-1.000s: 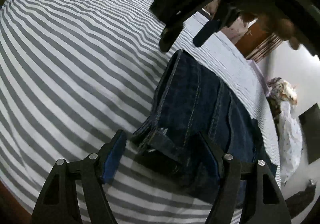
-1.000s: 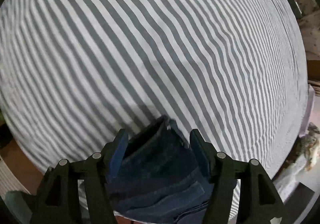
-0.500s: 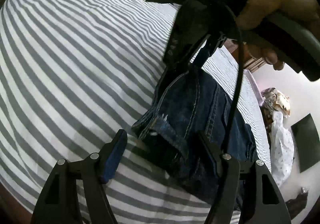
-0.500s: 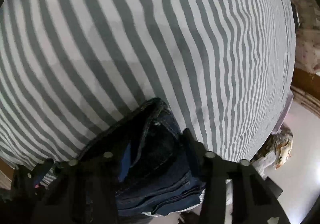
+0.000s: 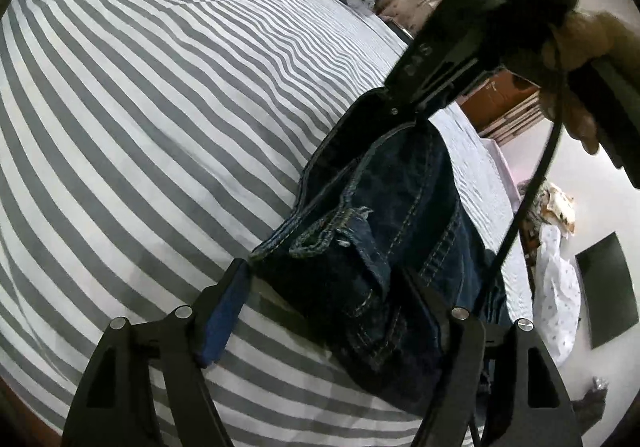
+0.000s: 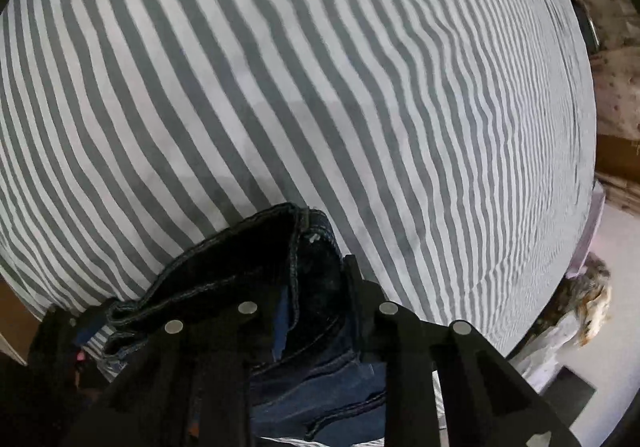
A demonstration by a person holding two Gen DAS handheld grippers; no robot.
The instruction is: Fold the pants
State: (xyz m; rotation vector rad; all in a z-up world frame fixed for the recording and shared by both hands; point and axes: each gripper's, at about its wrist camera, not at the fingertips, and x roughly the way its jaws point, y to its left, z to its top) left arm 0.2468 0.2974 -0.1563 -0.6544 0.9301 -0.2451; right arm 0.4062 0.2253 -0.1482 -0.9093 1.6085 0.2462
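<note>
A: On the striped bedsheet (image 5: 168, 119), we have the dark denim pants (image 5: 400, 231) lying in a thick folded stack near the bed's edge. Our right gripper (image 6: 316, 287) has just been closing, and its fingers now pinch the top corner of the stack, cloth bunched between the pads.

B: Our left gripper (image 5: 320, 295) tells a different story. Its fingers stand wide apart, straddling the near corner of the pants; the blue pad (image 5: 224, 311) rests clear of the denim on the sheet, gripping nothing.

A: So we carry the fold on one side only. If the right hand lifts now, we judge the near corner may drag and the stack skew.

B: The bite worries us too. We cannot tell how many layers the right pads hold; if only the upper ones, the lower folds could slide out and open up.

A: And the cable (image 5: 532, 183) from the right gripper hangs across the pants in the left view. It could snag on the left finger as we close.
</note>
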